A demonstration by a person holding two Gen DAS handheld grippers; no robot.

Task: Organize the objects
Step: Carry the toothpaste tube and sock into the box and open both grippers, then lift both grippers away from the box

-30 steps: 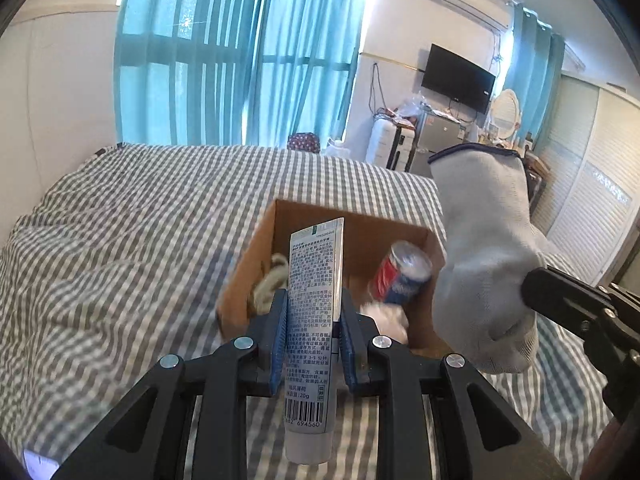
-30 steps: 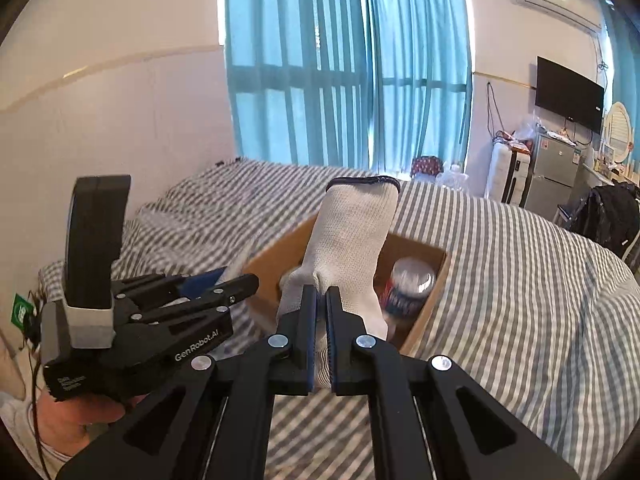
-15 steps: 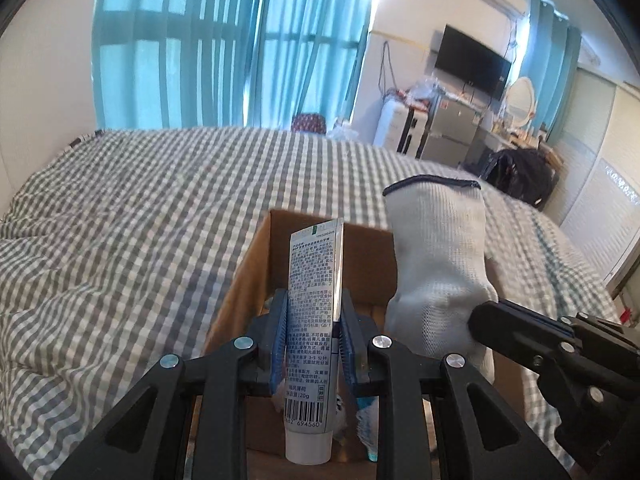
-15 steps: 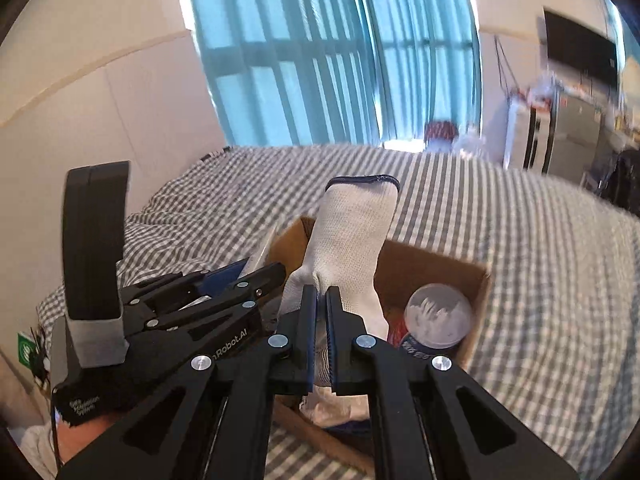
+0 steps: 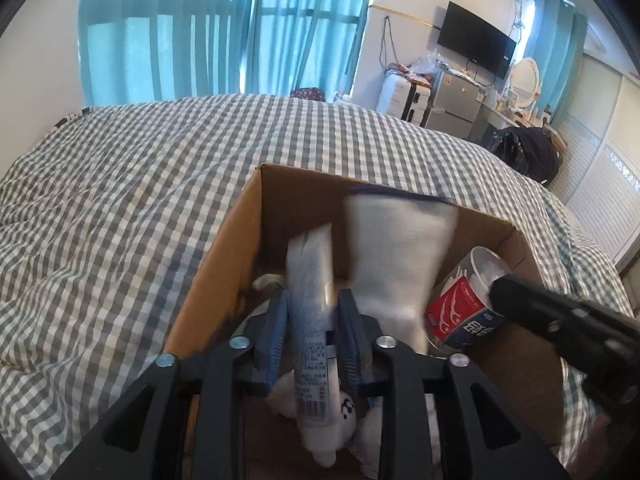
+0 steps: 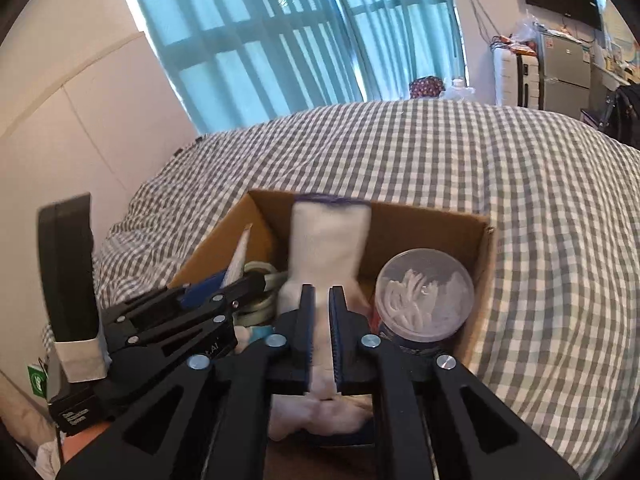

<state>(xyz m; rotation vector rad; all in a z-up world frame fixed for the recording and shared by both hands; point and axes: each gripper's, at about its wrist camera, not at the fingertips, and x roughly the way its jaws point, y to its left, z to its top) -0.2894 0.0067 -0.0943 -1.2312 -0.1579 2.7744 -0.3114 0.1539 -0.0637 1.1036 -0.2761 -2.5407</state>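
An open cardboard box (image 5: 224, 264) lies on the checked bed. Over it my left gripper (image 5: 312, 300) has its jaws opening; the white toothpaste tube (image 5: 310, 280) sits tilted and blurred between the blue pads, slipping loose. My right gripper (image 6: 320, 292) is beside it, jaws opening too, and the white work glove (image 6: 328, 240) with a dark blue cuff is sliding down between its pads into the box. In the right wrist view the left gripper (image 6: 248, 284) shows at the left, with the tube's edge above it.
In the box's right corner (image 6: 484, 248) stands a clear jar of floss picks (image 6: 424, 292) with a red label. A pale coiled thing (image 6: 260, 276) and a small white soft toy (image 5: 344, 412) lie inside too. The grey checked bedcover (image 5: 120, 200) spreads all around.
Both grippers came down over the box and their jaws have parted. The tube has tilted and the glove has slid lower between the pads; both are now blurred.
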